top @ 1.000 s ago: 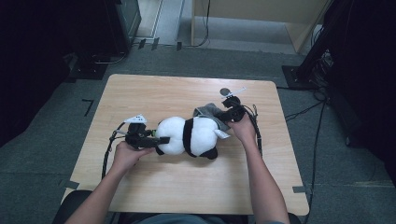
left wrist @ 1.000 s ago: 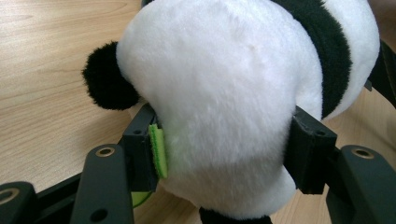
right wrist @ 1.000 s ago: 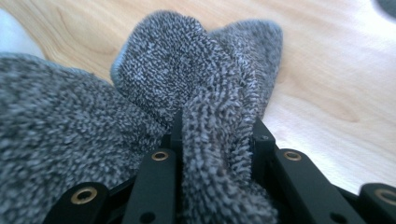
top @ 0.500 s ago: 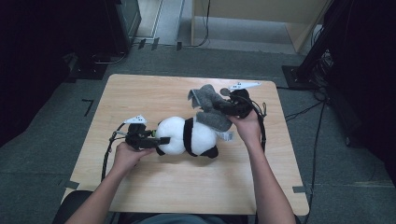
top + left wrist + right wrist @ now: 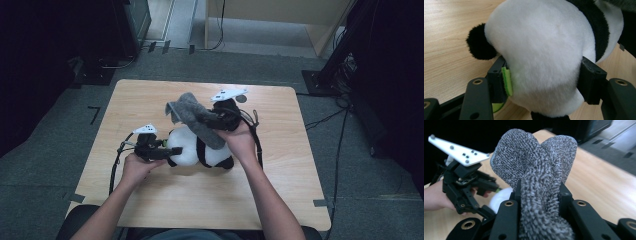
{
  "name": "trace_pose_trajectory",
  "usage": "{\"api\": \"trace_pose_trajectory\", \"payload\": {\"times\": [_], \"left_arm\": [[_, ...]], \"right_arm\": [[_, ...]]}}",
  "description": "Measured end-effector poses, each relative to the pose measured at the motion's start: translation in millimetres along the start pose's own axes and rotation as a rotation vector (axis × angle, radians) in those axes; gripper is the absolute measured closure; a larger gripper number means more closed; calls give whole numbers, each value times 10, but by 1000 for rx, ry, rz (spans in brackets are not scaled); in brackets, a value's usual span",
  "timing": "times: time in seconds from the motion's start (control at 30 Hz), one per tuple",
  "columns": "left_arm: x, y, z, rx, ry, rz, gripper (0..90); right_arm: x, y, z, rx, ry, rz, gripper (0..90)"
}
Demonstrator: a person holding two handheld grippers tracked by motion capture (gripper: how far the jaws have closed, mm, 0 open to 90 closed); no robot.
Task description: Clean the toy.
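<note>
A black-and-white plush panda toy (image 5: 200, 147) lies on its side near the middle of the pale wooden surface (image 5: 280, 195), and the left claw (image 5: 172, 151) grips it: in the left gripper view the two black jaws press into the white fur of the panda's head (image 5: 541, 57) from either side, a round black ear (image 5: 479, 45) sticking out just above the near jaw. The right claw (image 5: 207, 119) is lifted above the toy's body and is closed on a grey, nubby terry cloth (image 5: 541, 187), whose folded upper end fans out beyond the jaws while a strip of it hangs down toward the panda's back in the high view. The step in hand looks like bringing the cloth to the toy, for wiping or wrapping it, while the other claw steadies it. The next move probably calls for lowering the right claw until the cloth touches the fur, keeping the grip on the fold firm and the left hold on the head unchanged, so the soft toy does not roll or slide.
</note>
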State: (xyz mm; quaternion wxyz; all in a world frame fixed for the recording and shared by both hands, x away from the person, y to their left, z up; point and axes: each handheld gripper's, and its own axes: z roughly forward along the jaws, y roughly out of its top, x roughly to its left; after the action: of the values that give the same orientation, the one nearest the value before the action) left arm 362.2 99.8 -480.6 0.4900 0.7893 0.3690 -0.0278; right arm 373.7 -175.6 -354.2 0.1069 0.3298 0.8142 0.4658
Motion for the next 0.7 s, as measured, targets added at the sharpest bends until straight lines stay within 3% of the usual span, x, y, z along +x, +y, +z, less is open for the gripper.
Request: {"api": "trace_pose_trajectory", "payload": {"times": [0.27,0.4,0.7], "left_arm": [[-6,-5,-2,0,5,-1,356],[2,-12,10,2,7,-13,323],[7,-17,31,-3,10,-4,279]], "right_arm": [[258,-41,477,93,45,-8,707],[304,-124,672,167,25,-31,693],[194,-220,635,154,3,-21,637]]}}
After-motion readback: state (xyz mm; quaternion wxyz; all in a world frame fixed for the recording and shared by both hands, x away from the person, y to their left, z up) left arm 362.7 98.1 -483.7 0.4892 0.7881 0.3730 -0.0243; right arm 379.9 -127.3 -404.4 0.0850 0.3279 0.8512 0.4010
